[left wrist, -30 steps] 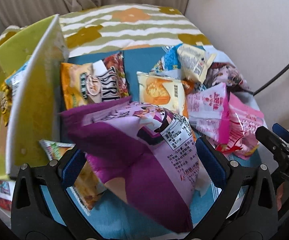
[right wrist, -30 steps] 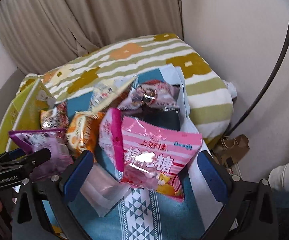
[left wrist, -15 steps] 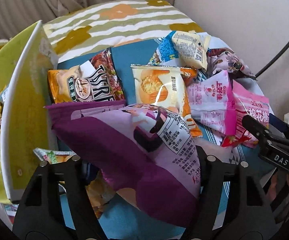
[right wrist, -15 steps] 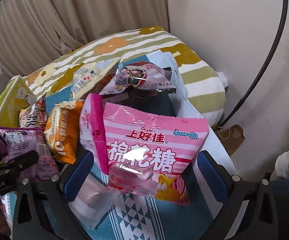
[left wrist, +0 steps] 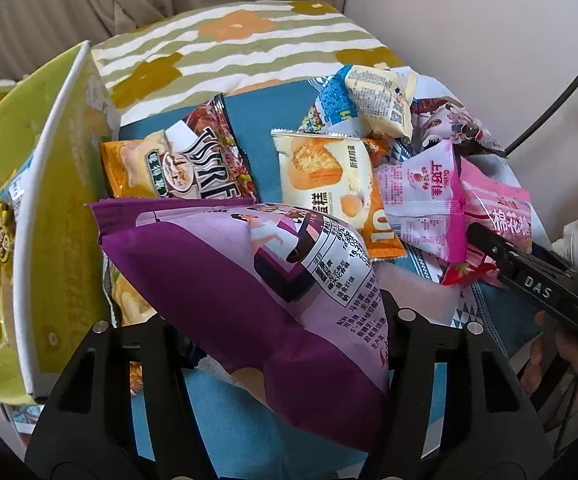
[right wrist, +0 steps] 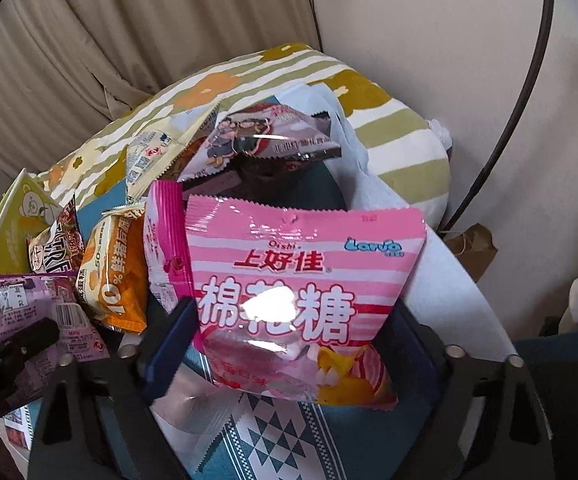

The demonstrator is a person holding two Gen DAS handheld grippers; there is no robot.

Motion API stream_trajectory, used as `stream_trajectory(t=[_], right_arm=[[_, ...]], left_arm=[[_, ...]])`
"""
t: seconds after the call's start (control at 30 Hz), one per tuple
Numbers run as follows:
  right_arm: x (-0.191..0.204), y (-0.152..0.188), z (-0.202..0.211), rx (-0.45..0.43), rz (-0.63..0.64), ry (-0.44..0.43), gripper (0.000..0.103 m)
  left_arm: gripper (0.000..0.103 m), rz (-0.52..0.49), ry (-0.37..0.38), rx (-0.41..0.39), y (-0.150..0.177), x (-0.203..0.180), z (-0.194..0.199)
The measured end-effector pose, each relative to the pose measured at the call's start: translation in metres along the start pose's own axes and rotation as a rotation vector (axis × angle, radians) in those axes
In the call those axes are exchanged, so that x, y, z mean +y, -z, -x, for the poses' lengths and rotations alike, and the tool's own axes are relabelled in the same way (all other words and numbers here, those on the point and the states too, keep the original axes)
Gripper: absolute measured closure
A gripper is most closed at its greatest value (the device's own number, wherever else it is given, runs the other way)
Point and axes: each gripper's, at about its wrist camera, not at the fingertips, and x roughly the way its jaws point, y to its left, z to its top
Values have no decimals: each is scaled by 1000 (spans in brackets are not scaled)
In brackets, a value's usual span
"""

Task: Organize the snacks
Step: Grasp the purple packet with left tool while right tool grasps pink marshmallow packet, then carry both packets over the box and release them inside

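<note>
Here, in the left wrist view, the left gripper (left wrist: 285,320) points steeply down over a snack pile on a blue patterned cloth (left wrist: 261,128). Its jaws are closing, and the purple chip bag (left wrist: 249,292) fills the gap between them, both sides of the bag squeezed against the fingers. Just left of the bag stands a yellow-green box (left wrist: 49,248), open at the top, with packets visible inside. Behind the purple bag lie an orange-and-brown snack packet (left wrist: 185,168), a cake packet (left wrist: 325,176) and a small light-pink packet (left wrist: 425,196). The right gripper (left wrist: 529,276) enters from the right edge, beside the pink marshmallow bag (left wrist: 501,216). A striped cushion (left wrist: 241,48) lies beyond the cloth. In the right wrist view, the right gripper (right wrist: 289,344) also points down, and its jaws are closing with the pink marshmallow bag (right wrist: 301,280) between them; the blue pad of the left-hand finger (right wrist: 173,340) sits at the bag's edge, but firm pressure cannot be confirmed. The bag stands tilted upright above the cloth (right wrist: 273,432). The purple chip bag (right wrist: 29,312) appears at the left edge with the left gripper (right wrist: 13,352) on it. A grey-brown packet (right wrist: 265,136) lies behind the pink bag, in front of the cushion (right wrist: 393,120).
</note>
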Motion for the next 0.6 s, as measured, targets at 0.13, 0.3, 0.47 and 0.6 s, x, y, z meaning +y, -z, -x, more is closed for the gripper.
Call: stream_trajectory(t=[0.13, 0.3, 0.47, 0.6], right_arm=[[-2, 2, 2, 1, -7, -23, 39], [1, 2, 14, -18, 20, -21, 41], [1, 1, 32, -50, 40, -37, 42], [2, -2, 53, -83, 63, -51, 42]], left_arm=[[47, 8, -1, -12, 2, 0, 7], [47, 16, -2, -34, 4, -4, 19], [47, 21, -1, -67, 5, -10, 35], [47, 25, -1, -110, 2, -18, 57]])
